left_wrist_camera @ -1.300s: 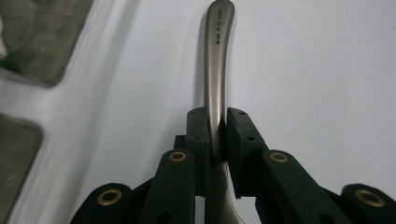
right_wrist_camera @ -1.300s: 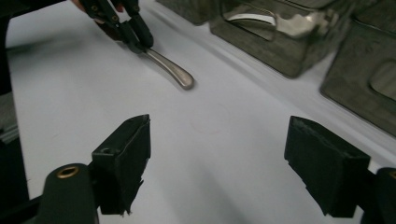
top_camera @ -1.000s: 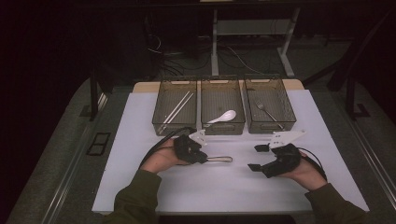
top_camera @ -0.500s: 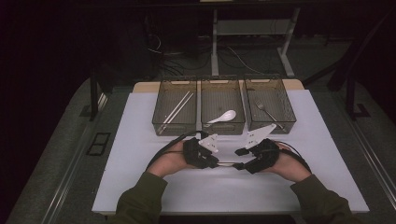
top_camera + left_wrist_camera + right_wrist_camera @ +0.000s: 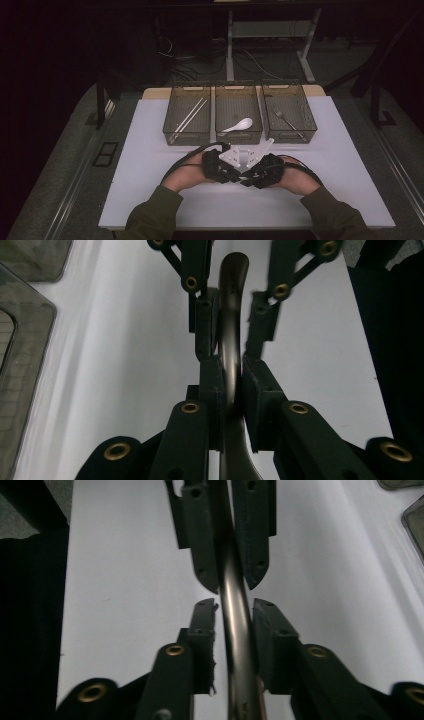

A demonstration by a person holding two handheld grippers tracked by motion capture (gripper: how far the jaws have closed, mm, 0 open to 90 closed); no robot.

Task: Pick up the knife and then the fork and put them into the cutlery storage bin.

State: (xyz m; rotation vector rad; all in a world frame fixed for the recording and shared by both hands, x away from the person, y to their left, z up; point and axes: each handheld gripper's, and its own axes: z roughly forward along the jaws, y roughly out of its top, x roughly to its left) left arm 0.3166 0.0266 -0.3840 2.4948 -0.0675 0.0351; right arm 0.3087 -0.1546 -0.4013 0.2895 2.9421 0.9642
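A dark metal utensil [image 5: 231, 300] is clamped by its handle in my left gripper [image 5: 230, 365], which is shut on it. My right gripper [image 5: 234, 607] faces it tip to tip, and its jaws have just been closing around the same handle [image 5: 237, 645]. Thin slivers of white still show between its pads and the metal. In the high view the left gripper [image 5: 231, 174] and the right gripper [image 5: 252, 177] meet at the middle of the white mat [image 5: 150, 170], just in front of the bins. The utensil's working end is hidden.
Three mesh bins stand in a row at the mat's far side. The left bin [image 5: 185, 136] holds chopsticks [image 5: 190, 114], the middle bin [image 5: 239, 138] a white spoon [image 5: 239, 125], and the right bin [image 5: 292, 136] a fork [image 5: 287, 120]. Dark floor surrounds the table.
The right hand has swung left across the mat to meet the left gripper, and its jaws have narrowed around the handle. The left hand has shifted a little to the right.
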